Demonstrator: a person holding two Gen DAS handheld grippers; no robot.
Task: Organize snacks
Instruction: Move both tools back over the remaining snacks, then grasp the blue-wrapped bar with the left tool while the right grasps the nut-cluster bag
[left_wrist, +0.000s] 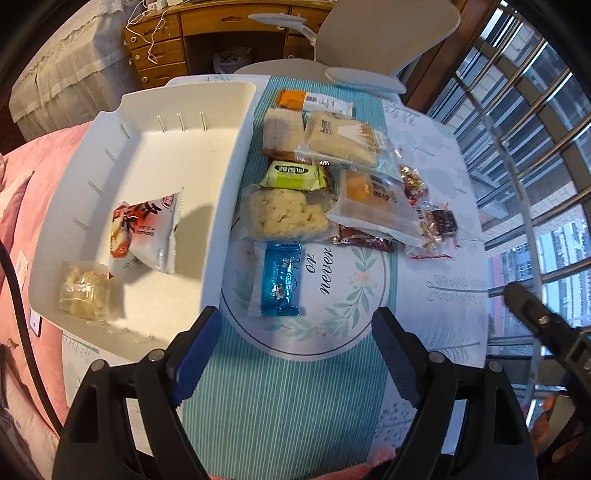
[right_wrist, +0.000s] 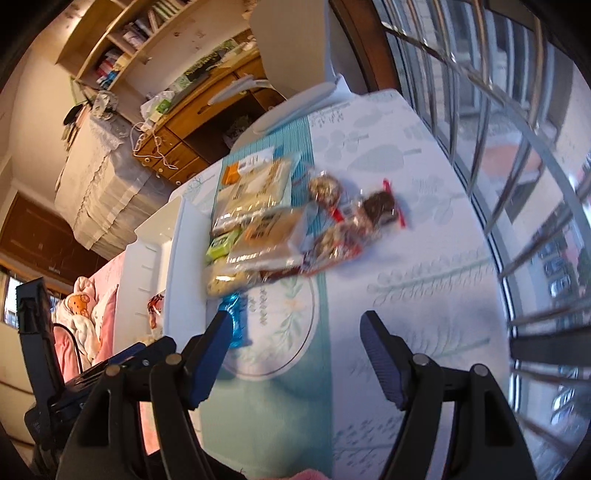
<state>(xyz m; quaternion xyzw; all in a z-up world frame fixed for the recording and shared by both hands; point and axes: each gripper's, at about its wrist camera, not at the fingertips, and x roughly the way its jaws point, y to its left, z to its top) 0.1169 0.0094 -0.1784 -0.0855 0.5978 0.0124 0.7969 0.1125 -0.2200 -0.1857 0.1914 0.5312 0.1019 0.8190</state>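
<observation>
A white bin stands on the table's left side and holds a red-and-white snack bag and a clear pack of pale crisps. Several wrapped snacks lie in a pile to its right, with a blue wrapped bar nearest me. My left gripper is open and empty, just in front of the blue bar. My right gripper is open and empty above the table, short of the pile. The bin and blue bar show in the right wrist view too.
The table wears a white leaf-print cloth with a teal striped runner. A grey chair stands at the far end. A barred window runs along the right. A pink bed lies left of the bin. A wooden desk is behind.
</observation>
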